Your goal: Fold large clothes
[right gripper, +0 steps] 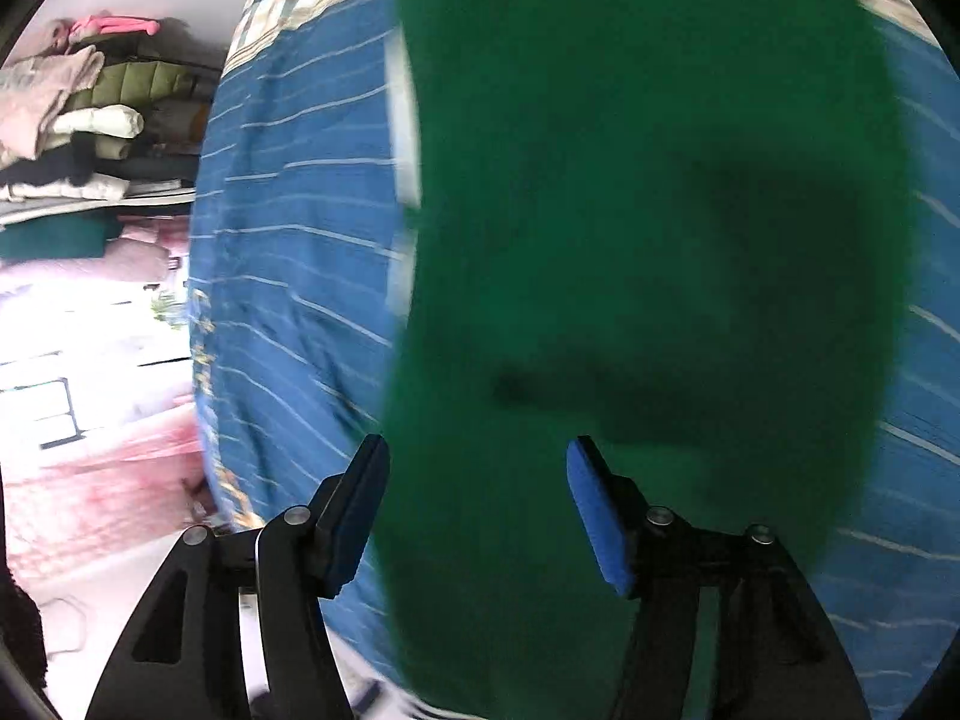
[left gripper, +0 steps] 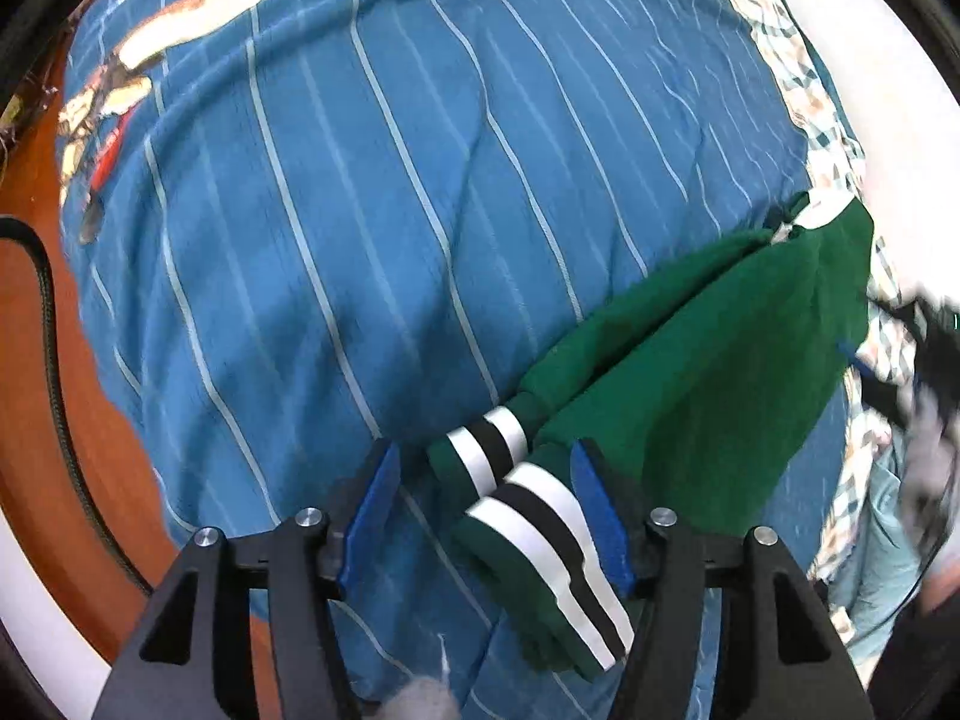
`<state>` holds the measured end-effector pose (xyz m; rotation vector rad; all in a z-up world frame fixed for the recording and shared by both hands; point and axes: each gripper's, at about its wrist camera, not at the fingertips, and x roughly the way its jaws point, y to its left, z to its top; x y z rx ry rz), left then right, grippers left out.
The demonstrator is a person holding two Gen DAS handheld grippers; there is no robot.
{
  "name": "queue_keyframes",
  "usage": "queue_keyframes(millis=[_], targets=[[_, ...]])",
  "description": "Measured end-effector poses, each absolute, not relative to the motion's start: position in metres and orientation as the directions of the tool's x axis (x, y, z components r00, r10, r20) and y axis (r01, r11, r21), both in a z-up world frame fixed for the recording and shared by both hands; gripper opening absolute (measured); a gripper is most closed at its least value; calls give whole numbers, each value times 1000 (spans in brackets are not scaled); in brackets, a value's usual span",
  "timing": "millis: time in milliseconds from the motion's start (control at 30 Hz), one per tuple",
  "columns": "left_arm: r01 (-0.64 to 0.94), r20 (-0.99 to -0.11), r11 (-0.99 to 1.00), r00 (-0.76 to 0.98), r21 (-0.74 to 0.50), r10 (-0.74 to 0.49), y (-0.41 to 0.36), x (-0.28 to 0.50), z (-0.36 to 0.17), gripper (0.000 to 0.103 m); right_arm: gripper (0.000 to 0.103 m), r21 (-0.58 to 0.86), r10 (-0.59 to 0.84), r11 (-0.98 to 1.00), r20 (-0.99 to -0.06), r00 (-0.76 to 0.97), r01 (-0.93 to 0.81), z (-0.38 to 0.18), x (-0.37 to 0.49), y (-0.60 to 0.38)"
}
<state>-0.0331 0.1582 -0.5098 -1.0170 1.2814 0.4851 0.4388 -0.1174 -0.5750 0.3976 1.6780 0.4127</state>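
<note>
A dark green garment lies stretched across a blue striped bed cover. Its two sleeve cuffs, banded black and white, lie side by side at the near end. My left gripper points down over them and is open. The cuffs lie between its blue pads, close to the right one, and neither pad presses them. In the right wrist view the green garment is blurred and fills the middle over the bed cover. My right gripper hangs above it, open, with nothing pinched.
A checked cloth borders the bed cover's far right edge. Left of the bed, a black cable runs over an orange-brown surface. Stacked folded clothes fill shelves beyond the bed, above a pinkish floor.
</note>
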Motion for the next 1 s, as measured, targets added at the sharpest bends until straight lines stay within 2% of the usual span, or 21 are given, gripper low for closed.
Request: queue_keyframes(millis=[100, 167, 233, 267, 300, 467, 500, 533, 633, 667, 700, 767, 900, 1000], targets=[[-780, -920, 494, 279, -383, -274, 147, -25, -525, 56, 65, 411, 411, 911, -905, -115, 22, -565, 411, -175], [-778, -927, 515, 238, -360, -289, 138, -10, -539, 56, 66, 383, 384, 923, -916, -120, 27, -567, 396, -208], [-765, -952, 571, 199, -298, -232, 127, 5, -544, 55, 68, 356, 359, 933, -926, -121, 44, -574, 387, -235], [-756, -965, 601, 190, -261, -180, 124, 9, -545, 25, 68, 349, 355, 935, -927, -123, 65, -581, 382, -254], [-749, -968, 613, 192, -252, -163, 123, 11, -547, 20, 68, 354, 362, 932, -924, -124, 81, -590, 382, -262], [-733, -963, 626, 223, -268, -151, 142, 7, -552, 18, 70, 483, 502, 858, -861, -83, 177, -631, 392, -306], [-727, -963, 632, 221, -268, -155, 143, 7, -552, 18, 80, 524, 543, 830, -838, -62, 191, -643, 400, -312], [-724, -963, 636, 218, -267, -155, 143, 8, -552, 18, 84, 570, 590, 797, -806, -54, 200, -658, 407, -315], [-705, -968, 664, 205, -249, -144, 142, 10, -551, 18, 87, 674, 707, 695, -705, -64, 251, -698, 420, -311], [-707, -967, 661, 205, -251, -148, 143, 14, -549, 18, 85, 707, 733, 664, -680, -25, 244, -702, 423, -308], [-706, -966, 660, 204, -256, -157, 145, 14, -547, 18, 52, 716, 736, 659, -677, -3, 228, -700, 423, -304], [-704, -967, 664, 203, -253, -153, 150, 15, -545, 17, 32, 726, 742, 644, -670, 34, 240, -695, 417, -297], [-672, -973, 704, 185, -230, -141, 165, 27, -540, 17, 18, 757, 775, 559, -622, 113, 337, -675, 386, -309], [-575, -976, 790, 167, -211, -140, 182, 42, -534, 17, 15, 768, 785, 509, -600, 156, 390, -642, 344, -330]])
